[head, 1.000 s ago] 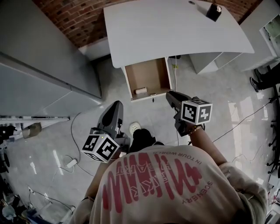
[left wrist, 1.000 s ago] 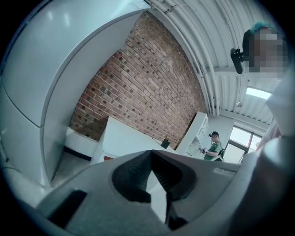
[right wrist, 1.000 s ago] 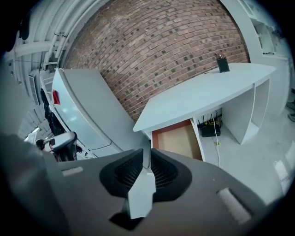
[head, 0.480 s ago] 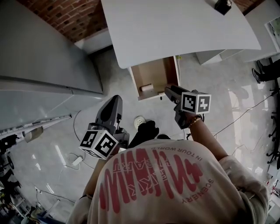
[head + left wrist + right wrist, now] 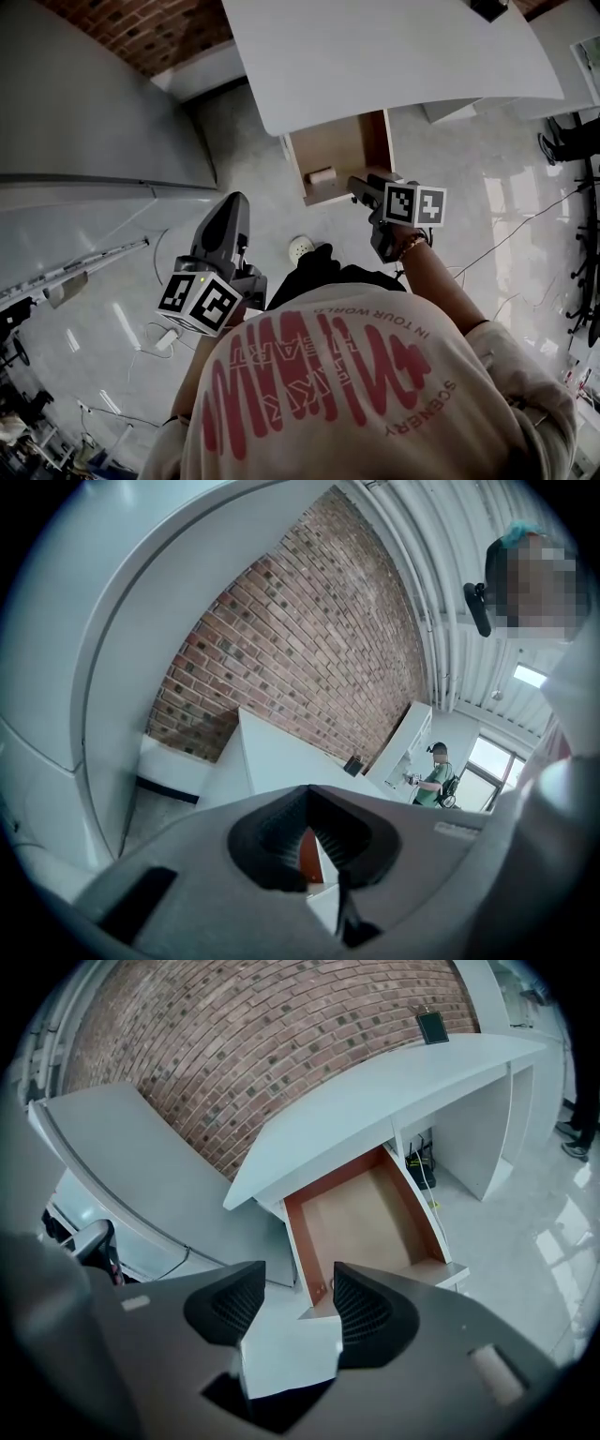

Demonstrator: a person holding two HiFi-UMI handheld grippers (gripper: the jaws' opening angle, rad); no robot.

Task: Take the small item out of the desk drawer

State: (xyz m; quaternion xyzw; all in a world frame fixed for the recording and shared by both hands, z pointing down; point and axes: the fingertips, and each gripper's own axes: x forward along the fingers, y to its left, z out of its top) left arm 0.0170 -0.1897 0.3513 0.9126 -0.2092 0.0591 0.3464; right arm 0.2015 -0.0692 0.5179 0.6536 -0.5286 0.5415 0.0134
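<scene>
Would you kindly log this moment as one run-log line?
drawer: open | small item: inside, near front | right gripper: fingers just been opening, nothing between | left gripper: shut, empty

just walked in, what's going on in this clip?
A person stands over the white desk, whose drawer is pulled open. A small pale roll lies in the drawer near its front, untouched. The right tongs point down at the drawer's front edge; their jaws have just been opening and nothing is between them. The left tongs hang off to the side over the floor, closed and empty.
</scene>
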